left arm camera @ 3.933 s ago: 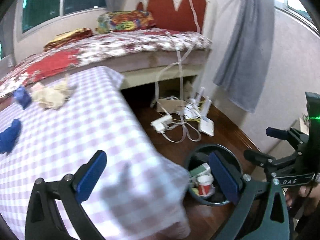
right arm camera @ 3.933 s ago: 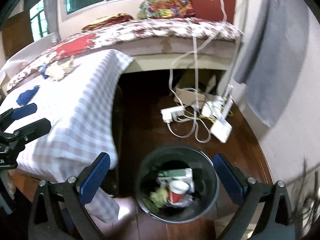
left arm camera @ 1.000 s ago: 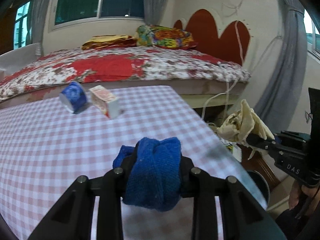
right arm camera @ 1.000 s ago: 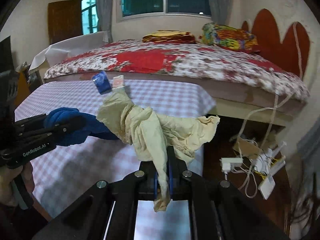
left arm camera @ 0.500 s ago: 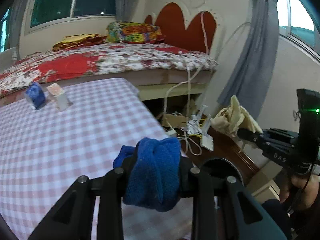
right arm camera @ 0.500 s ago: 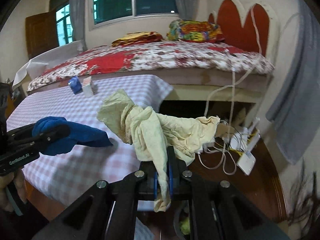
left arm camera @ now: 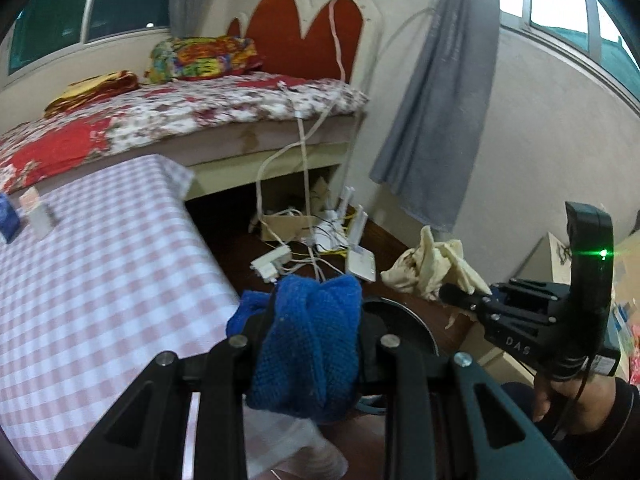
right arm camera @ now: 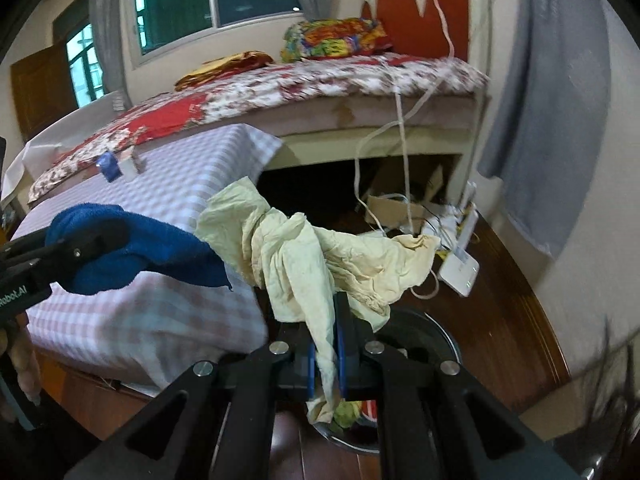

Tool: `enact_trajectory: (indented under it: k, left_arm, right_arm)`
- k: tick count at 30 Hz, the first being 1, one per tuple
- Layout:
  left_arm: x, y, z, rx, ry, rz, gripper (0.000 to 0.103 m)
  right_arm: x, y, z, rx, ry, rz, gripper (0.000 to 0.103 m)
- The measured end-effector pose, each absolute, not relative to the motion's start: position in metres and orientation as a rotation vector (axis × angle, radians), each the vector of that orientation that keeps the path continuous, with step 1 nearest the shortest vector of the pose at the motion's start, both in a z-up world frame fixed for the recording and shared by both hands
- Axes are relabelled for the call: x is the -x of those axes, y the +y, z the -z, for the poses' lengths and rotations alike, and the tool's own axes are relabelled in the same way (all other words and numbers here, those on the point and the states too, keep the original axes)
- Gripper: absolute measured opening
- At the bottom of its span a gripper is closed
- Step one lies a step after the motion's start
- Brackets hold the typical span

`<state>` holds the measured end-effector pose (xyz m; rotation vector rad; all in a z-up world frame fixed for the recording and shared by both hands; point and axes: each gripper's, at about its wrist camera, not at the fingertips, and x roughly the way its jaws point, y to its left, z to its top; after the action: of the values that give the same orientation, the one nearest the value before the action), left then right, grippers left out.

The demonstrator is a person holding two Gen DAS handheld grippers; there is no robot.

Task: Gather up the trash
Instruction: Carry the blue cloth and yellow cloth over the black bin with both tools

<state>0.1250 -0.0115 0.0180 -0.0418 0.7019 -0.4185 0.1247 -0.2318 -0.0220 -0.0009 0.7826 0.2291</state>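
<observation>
The left gripper [left arm camera: 312, 344] is clamped on a bunched blue cloth [left arm camera: 310, 344], its jaws standing part-way apart with the thick knit wad filling the gap and bulging out above and below them. The right gripper [right arm camera: 326, 344] is pinched almost fully closed on a crumpled pale yellow cloth [right arm camera: 316, 256]; a thin strip of it runs down between the blue pads [right arm camera: 341, 350], while the bulk of it billows up and forward over the fingers. Seen from the right wrist, the left gripper [right arm camera: 92, 246] reaches in from the left edge, and its blue cloth [right arm camera: 160, 250] comes just beside the yellow one, though I cannot tell whether they touch. Seen from the left wrist, the right gripper [left arm camera: 452, 292] comes in from the right side, held by a hand [left arm camera: 576, 404] in a dark sleeve, with the yellow cloth [left arm camera: 434, 264] bunched at its tip. A black round trash bin [right arm camera: 432, 332] stands on the dark wooden floor directly below and just ahead of the right gripper's fingers, with some coloured scraps showing inside it under the hanging end of the yellow cloth; from the left wrist the bin's rim [left arm camera: 404, 316] shows just ahead and to the right of the blue cloth. To the left of both tools lies a table under a pink checked tablecloth [left arm camera: 100, 280], with a small box [left arm camera: 38, 210] and a blue object [left arm camera: 8, 220] at its far side. Farther ahead are a bed with a floral cover [left arm camera: 192, 112] and a tangle of white cables and power strips [left arm camera: 312, 240] on the floor.
</observation>
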Motion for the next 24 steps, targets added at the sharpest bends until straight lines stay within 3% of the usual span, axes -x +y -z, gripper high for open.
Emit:
enact_trajectory:
  k: [24]
  left_arm:
    - [-0.145, -0.105, 0.062, -0.044, 0.927, 0.538, 0.030]
  right_arm:
    - [-0.120, -0.304, 0.094, -0.056, 0.932, -0.140, 0.008]
